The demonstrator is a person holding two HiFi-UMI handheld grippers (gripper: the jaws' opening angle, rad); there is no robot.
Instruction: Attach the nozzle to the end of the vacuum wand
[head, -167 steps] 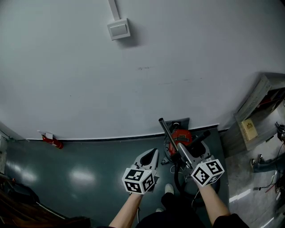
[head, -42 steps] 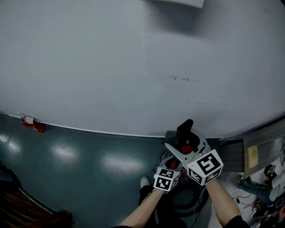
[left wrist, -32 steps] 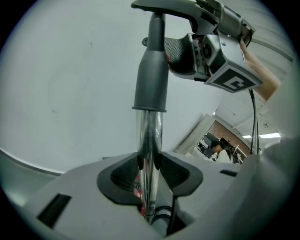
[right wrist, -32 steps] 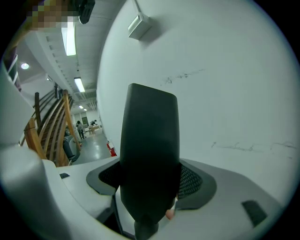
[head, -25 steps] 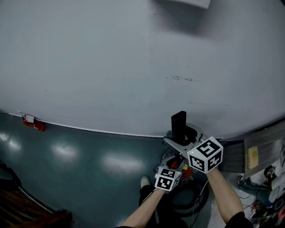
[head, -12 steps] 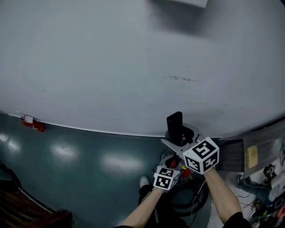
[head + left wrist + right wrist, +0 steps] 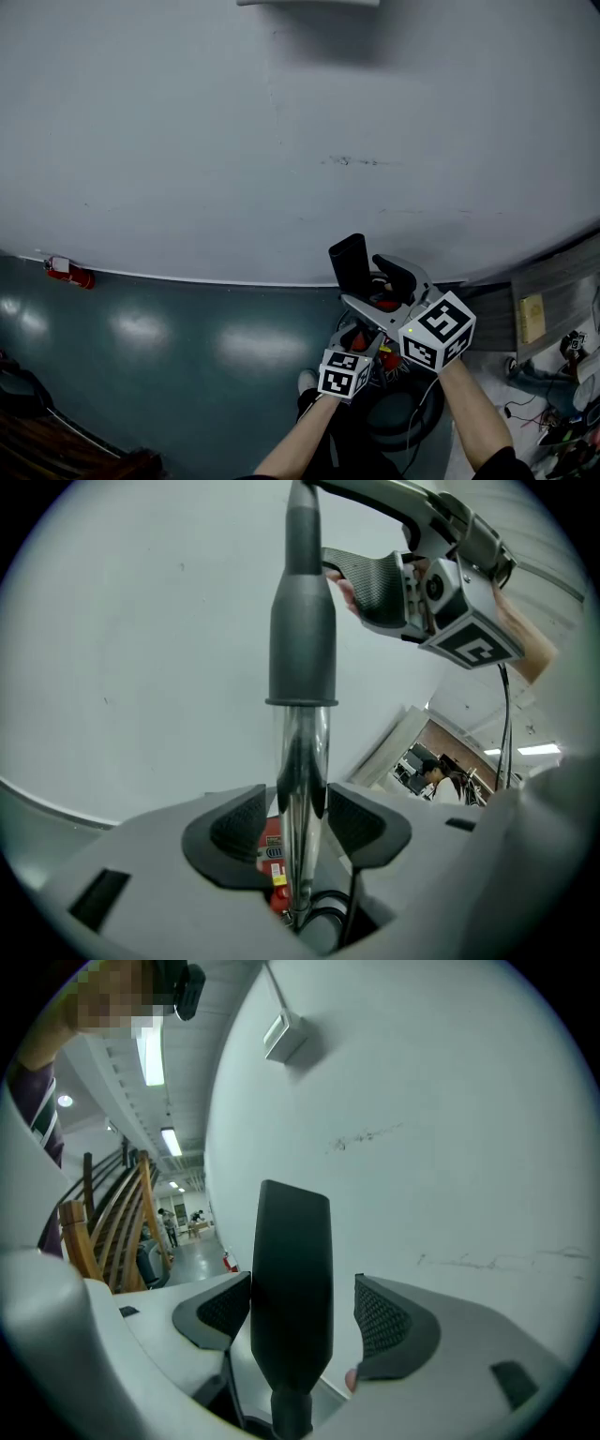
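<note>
The black flat nozzle (image 7: pixel 349 264) stands upright in front of the grey wall. Its grey collar (image 7: pixel 302 639) sits over the top of the chrome wand (image 7: pixel 302 789). My left gripper (image 7: pixel 298 822) straddles the wand low down. Its jaws have just been opening, and a thin gap shows beside the tube. In the head view the left gripper (image 7: pixel 364 339) sits below the right one. My right gripper (image 7: pixel 305 1312) has the nozzle (image 7: pixel 292 1288) between its jaws. The left pad lies against it, and a strip of wall shows at the right pad. The red vacuum (image 7: pixel 272 855) is below.
A grey wall (image 7: pixel 281 141) fills most of the head view, above a dark green floor (image 7: pixel 169 347). A red extinguisher (image 7: pixel 67 272) lies at the wall's foot. A black hose (image 7: pixel 394 412) coils by my feet. A white box (image 7: pixel 284 1035) hangs on the wall. Wooden stair rails (image 7: pixel 103 1232) stand to the left.
In the head view the nozzle's tip has shifted left and now leans left. The right gripper's cube has moved slightly right. The left gripper's cube has stayed put.
</note>
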